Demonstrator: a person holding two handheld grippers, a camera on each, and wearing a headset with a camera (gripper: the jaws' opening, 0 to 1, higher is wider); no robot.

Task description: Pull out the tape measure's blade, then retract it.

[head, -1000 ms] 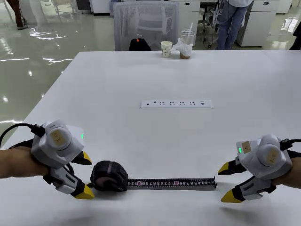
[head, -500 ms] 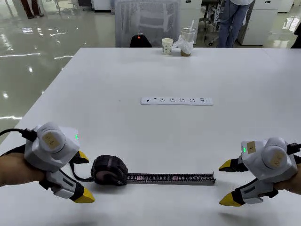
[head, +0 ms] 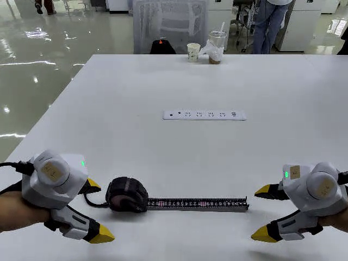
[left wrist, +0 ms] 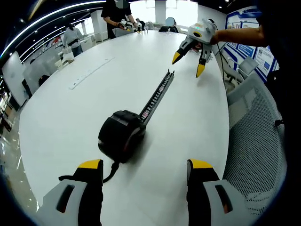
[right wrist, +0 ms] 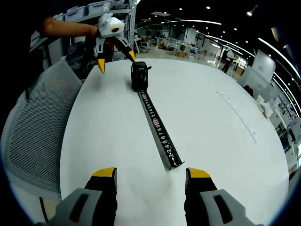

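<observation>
A: Black is the tape measure [head: 126,194], and it lies on the white table [head: 206,157] just in front of the left tongs [head: 99,210]. Do they hold it?

B: No. One second ago the two yellow tips stood on both sides of its body. Now the left tongs are drawn back a little, wide open, with nothing between them. The body lies free, near the tips but apart from them.

A: And the blade [head: 198,204]?

B: It is out, flat on the table, running from the body toward the right tongs [head: 260,212]. Its hook end stops just before them and does not touch them. The right tongs are also wide open and empty. The blade shows the same length as before, so I think a lock keeps it out.

A: What does this mean for the task?

B: In my judgement the pulling is finished and the retracting is not yet begun. The body must be taken again and the lock released, with care, because the blade may run back fast.

A: And the surface, the room?

B: The table is smooth and matt white. Well beyond both tongs lies a white power strip [head: 204,115], and at the far edge stands a paper cup [head: 192,53]. Behind it I see a mesh chair [head: 168,24], a glossy floor [head: 43,60] and a person [head: 269,22] standing.
</observation>
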